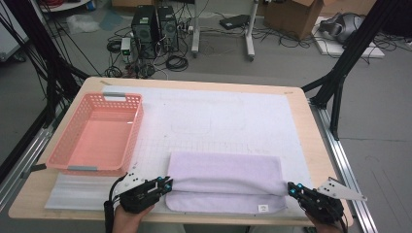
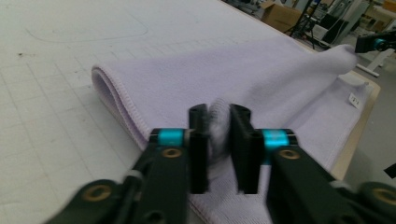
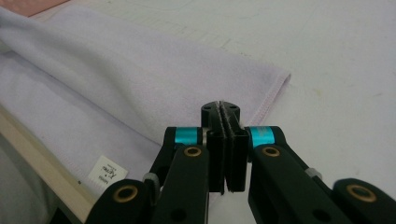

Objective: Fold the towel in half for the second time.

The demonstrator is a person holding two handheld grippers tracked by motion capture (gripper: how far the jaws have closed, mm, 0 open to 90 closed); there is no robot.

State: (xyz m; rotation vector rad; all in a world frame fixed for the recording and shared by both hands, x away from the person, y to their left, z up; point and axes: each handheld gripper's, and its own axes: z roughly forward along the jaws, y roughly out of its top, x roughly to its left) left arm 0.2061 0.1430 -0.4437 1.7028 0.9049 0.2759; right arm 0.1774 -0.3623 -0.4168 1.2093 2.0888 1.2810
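Observation:
A lavender towel (image 1: pixel 226 174) lies folded over on the white grid mat near the table's front edge, with a small white label (image 1: pixel 263 208) on its lower layer. My left gripper (image 1: pixel 168 184) is at the towel's left end. In the left gripper view its jaws (image 2: pixel 218 116) stand parted, with a soft puff of towel (image 2: pixel 210 70) loose between them. My right gripper (image 1: pixel 290 187) is at the towel's right end. Its jaws (image 3: pixel 220 106) are shut on a thin edge of the towel (image 3: pixel 116 70), which is drawn up toward them.
A pink plastic basket (image 1: pixel 58 145) stands empty at the table's left side. The white mat (image 1: pixel 218 116) stretches behind the towel. The table's wooden front edge (image 3: pixel 42 158) runs close under the towel. Beyond the table are computers, cables and cardboard boxes on the floor.

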